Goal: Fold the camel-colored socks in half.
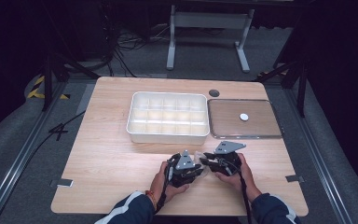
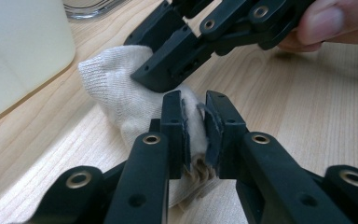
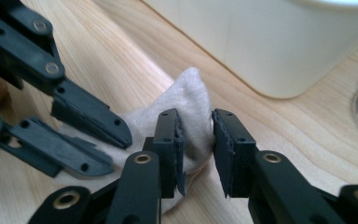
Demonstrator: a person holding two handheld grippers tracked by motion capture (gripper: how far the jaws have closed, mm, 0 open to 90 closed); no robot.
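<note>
**Near the front edge of the desk: two tongs working one sock**

Close to the person's side of the desk (image 1: 112, 154), just in front of the white compartment box (image 1: 168, 116), a cream sock (image 2: 116, 93) lies on the wood between the two hands; the left tongs (image 2: 195, 128) are clamped on it, with bunched knit squeezed in the narrow gap between the pads near what looks like the ribbed cuff; the right tongs (image 3: 195, 149) stand a little wider, the sock's raised fold between the jaws and against the left-hand pad, though whether the other pad presses on it I cannot tell from the pictures.

My reading is that one end is pinned so the cloth cannot slide while the other tongs gather or fold the free end; the sock's nearness to the box suggests a compartment is where it is meant to go, which stays a guess; a loose pinch on such soft knit could let it slip.

From the high view the sock is a pale scrap almost hidden between the left tongs (image 1: 186, 165) and the right tongs (image 1: 216, 161), but that view gives the layout: the box with its grid of cells, and to its right a clear-rimmed tray (image 1: 223, 133) holding a small white disc (image 1: 244, 116); the two gripper views lose that layout and give instead the weave, the fold and the exact seat of each pad; each also shows the opposite tongs reaching in across the cloth.
</note>
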